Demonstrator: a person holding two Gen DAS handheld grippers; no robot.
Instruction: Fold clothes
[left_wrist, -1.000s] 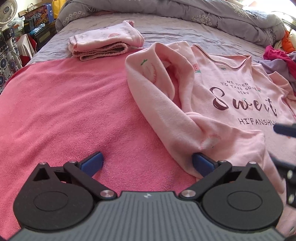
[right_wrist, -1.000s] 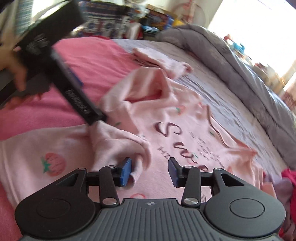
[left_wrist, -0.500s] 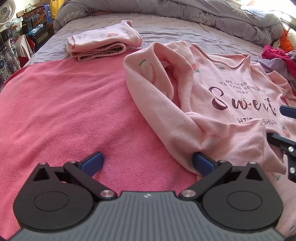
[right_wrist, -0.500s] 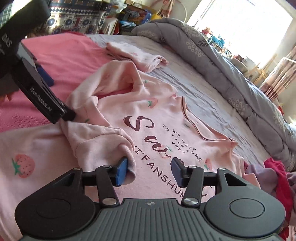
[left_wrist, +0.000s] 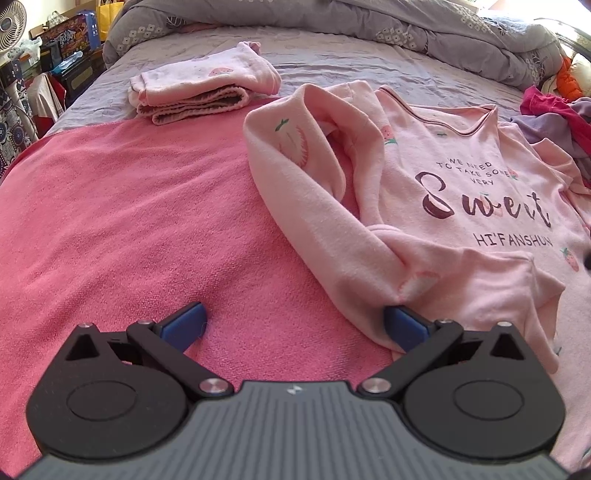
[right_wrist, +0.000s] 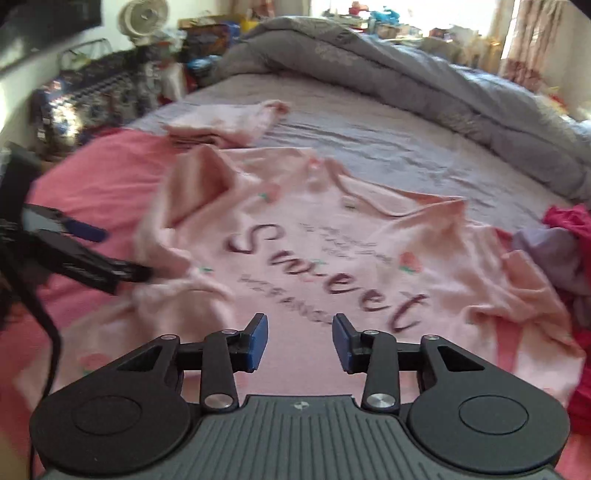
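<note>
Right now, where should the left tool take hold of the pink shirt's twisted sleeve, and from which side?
Grip the sleeve at its bunched lower end, beside the left tool. Come low from the pink towel side. There the cloth is gathered into a thick ridge with a free edge on the towel; higher up it loops loosely over the shirt, so it would slip.

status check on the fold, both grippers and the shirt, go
Left gripper open, one finger at bunched sleeve. Right gripper open, empty, above pink shirt. Shirt unfolded, face up. Clothes pile beside it.
</note>
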